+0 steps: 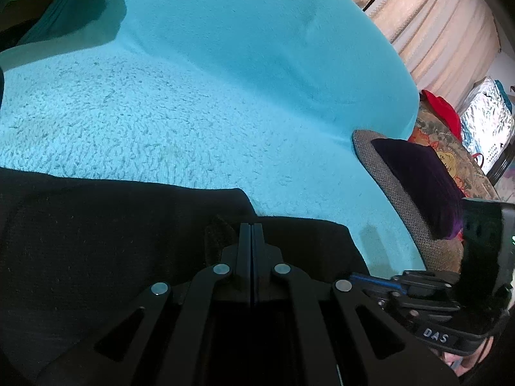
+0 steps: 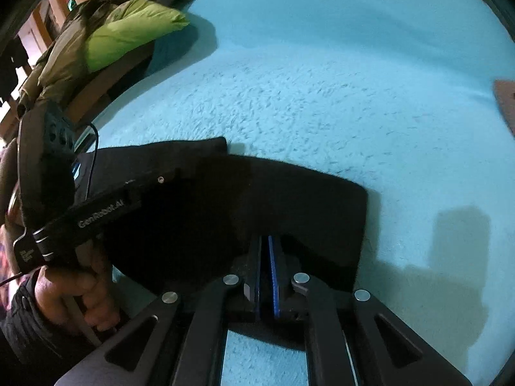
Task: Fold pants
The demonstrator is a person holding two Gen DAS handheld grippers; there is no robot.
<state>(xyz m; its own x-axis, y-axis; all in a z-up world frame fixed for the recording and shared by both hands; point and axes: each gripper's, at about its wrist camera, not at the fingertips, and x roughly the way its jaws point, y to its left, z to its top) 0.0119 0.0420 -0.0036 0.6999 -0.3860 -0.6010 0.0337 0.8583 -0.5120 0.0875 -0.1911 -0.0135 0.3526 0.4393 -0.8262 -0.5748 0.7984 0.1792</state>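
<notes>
The left tool (image 1: 252, 225) has its jaws pressed together over the black pants (image 1: 96, 241), no cloth visibly between them. The right tool (image 2: 269, 241) is almost together, pinching nothing visible. The pants lie folded on a turquoise fleece blanket (image 2: 322, 96); they look soft, limp and light, best pinched at a corner or edge.

The pants (image 1: 96, 241) are showing plain black at the lower left of the left wrist view, lying against a turquoise fleece blanket (image 1: 209, 80) filling the middle. A lime-green pillow (image 2: 128, 29) is glowing at the upper left of the right wrist view. A red cloth (image 1: 441, 109) is showing at the right edge.
</notes>
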